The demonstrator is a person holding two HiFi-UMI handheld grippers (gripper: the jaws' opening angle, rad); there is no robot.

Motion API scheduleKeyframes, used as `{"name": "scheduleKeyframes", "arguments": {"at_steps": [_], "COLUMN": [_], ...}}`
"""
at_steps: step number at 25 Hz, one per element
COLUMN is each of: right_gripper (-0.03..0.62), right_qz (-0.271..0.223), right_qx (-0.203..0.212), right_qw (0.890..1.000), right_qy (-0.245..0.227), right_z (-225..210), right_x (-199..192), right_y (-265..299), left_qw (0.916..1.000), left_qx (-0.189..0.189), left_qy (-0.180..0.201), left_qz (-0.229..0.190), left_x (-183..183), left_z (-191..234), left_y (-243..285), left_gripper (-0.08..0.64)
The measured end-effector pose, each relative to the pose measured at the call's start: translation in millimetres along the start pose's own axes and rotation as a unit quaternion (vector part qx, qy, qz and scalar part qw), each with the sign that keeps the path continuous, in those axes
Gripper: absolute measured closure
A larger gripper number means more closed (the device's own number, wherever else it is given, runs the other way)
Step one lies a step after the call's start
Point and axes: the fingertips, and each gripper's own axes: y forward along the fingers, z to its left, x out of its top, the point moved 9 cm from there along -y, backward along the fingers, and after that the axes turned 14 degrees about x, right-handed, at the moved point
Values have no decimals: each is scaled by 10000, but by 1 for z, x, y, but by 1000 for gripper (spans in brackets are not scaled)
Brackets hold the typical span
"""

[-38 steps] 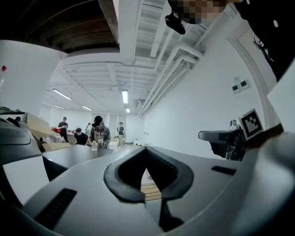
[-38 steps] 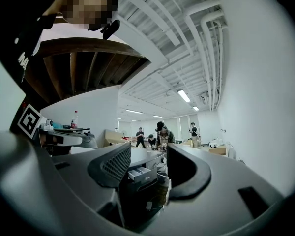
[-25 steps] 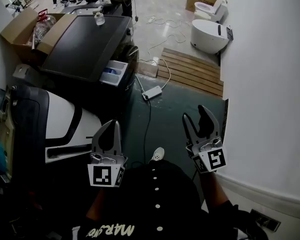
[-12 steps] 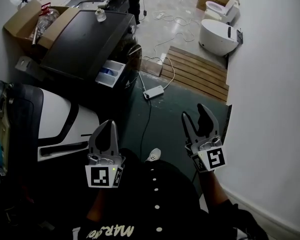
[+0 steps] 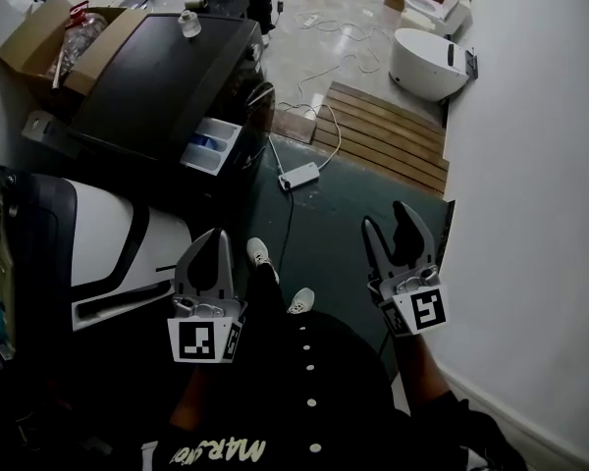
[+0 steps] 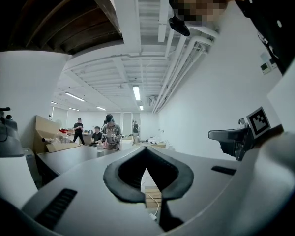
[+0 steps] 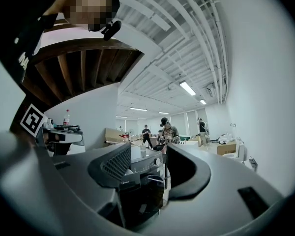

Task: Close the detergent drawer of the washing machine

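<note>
The left gripper [image 5: 214,235] is hanging level in front of the person, its two jaws clenched tip against tip with nothing caught between them. The right gripper [image 5: 386,219] is pointing the same way, released, its dark jaws standing wide apart and gripping nothing.

The task's thing, the white plastic detergent drawer with a blue insert [image 5: 214,145], is sticking out of the upper front of the dark grey, flat-topped washing machine [image 5: 167,77]. It is lying ahead of the left gripper and well apart from it, and ahead and far to the left of the right gripper. Neither gripper is touching it. In the right gripper view the washing machine [image 7: 140,181] is showing through the gap between the open jaws, well beyond their tips.

A small clear plastic cup [image 5: 189,23] is standing on the machine's top at its far edge, and an open brown cardboard box [image 5: 39,37] is sitting beyond the machine's left side. A white power strip [image 5: 299,177] is lying on the dark green floor ahead, between the two grippers' lines. A slatted wooden platform [image 5: 383,135] is lying ahead of the right gripper, with a white ceramic toilet [image 5: 427,62] further on. The person's white shoe [image 5: 260,255] is showing just to the right of the left gripper.
</note>
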Motion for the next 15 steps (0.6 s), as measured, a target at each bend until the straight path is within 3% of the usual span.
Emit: {"name": "scheduleKeyframes", "arguments": {"at_steps": [15], "right_gripper": [371], "right_qz": [-4], "right_qx": [-87], "right_qw": [9999], "right_qy": [-110], "right_z": [-29], "right_x": [10], "right_y": [86], "left_qw": [9996], "left_qx": [-205], "left_qy": [95], "left_qz": [-151], "left_x": [10], "left_z": [39], "left_y": [99], "left_gripper": [552]}}
